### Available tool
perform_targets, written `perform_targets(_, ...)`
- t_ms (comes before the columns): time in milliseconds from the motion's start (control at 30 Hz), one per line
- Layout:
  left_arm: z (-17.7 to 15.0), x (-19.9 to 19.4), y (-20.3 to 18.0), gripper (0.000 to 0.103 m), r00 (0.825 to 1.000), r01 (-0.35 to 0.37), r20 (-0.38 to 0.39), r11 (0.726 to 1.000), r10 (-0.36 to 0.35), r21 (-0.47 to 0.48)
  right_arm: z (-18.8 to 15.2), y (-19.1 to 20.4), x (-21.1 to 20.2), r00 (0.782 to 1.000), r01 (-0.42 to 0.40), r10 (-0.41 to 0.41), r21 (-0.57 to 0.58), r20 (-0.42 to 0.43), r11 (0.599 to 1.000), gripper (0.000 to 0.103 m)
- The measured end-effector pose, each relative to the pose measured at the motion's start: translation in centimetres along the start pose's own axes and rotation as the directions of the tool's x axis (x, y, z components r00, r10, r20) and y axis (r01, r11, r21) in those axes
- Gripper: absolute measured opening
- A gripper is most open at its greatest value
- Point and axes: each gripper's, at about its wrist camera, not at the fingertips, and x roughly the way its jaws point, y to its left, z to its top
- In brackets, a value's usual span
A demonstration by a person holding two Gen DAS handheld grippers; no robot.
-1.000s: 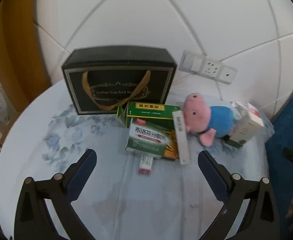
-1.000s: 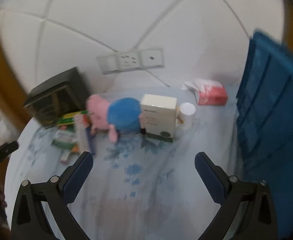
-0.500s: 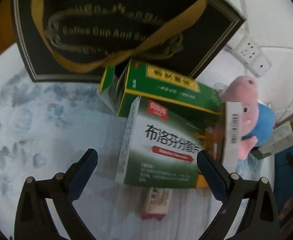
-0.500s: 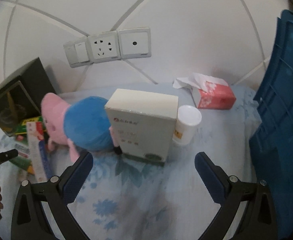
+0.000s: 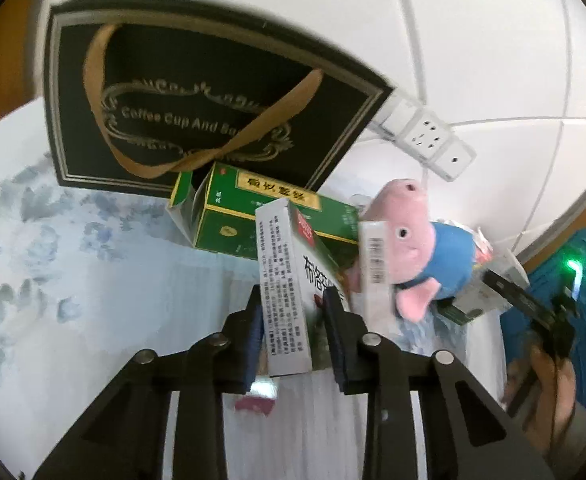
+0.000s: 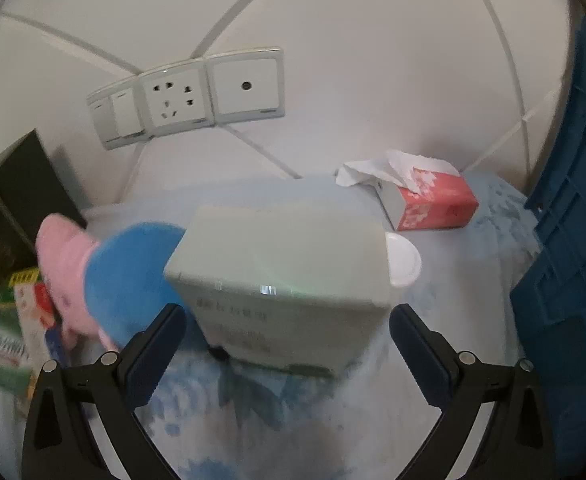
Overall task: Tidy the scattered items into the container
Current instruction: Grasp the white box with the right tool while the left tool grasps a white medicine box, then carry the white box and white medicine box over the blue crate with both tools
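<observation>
Green-and-white cardboard, printed with Chinese characters: the medicine box (image 5: 293, 280) is clamped on edge between the left gripper (image 5: 293, 330), jaws pressed on its two broad faces, tilted over the floral tablecloth (image 5: 93, 280). Just behind it lies a green box (image 5: 253, 220), with the pig plush (image 5: 417, 248) alongside. Right gripper (image 6: 287, 350) spread wide, flanking the cream box (image 6: 285, 272) without touching. Blue crate (image 6: 573, 240) at the right edge.

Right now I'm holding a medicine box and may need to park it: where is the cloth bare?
Bare cloth lies left of the left gripper, below the black gift box, and between the tissue box and blue crate. Crowded around the plush pig and green box.
</observation>
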Motion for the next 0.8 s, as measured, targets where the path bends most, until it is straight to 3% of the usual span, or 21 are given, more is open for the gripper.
perform_targets(133,-0.9,-1.7,-0.1,0.024,1.0,-0.009,0.021,1.0,0.009,0.013,0.6,0.3,1.3,1.0,0.02,-0.02,0.018,-0.018,1.0,0.1)
perform_targets(167,-0.8,-2.0,0.3,0.024,1.0,-0.006,0.021,1.0,0.006,0.008,0.6,0.1,1.4,1.0,0.02,-0.019,0.027,-0.024,0.999,0.084)
perform_targets(233,-0.7,-2.6,1.0,0.024,1.0,-0.001,0.02,1.0,0.001,-0.004,0.5,-0.2,1.2,0.999,0.016,-0.015,0.042,-0.028,0.999,0.08)
perform_targets(500,-2.5,-4.6,1.3,0.023,1.0,-0.026,0.015,0.998,0.027,-0.049,-1.4,-0.1,-1.2,0.998,-0.019,0.019,-0.003,-0.063,1.0,0.079)
perform_targets(800,-4.9,-9.6,2.3,0.02,0.996,-0.085,-0.001,0.994,0.085,-0.067,-4.9,0.3,-8.0,0.993,-0.07,0.062,-0.075,-0.104,0.995,0.079)
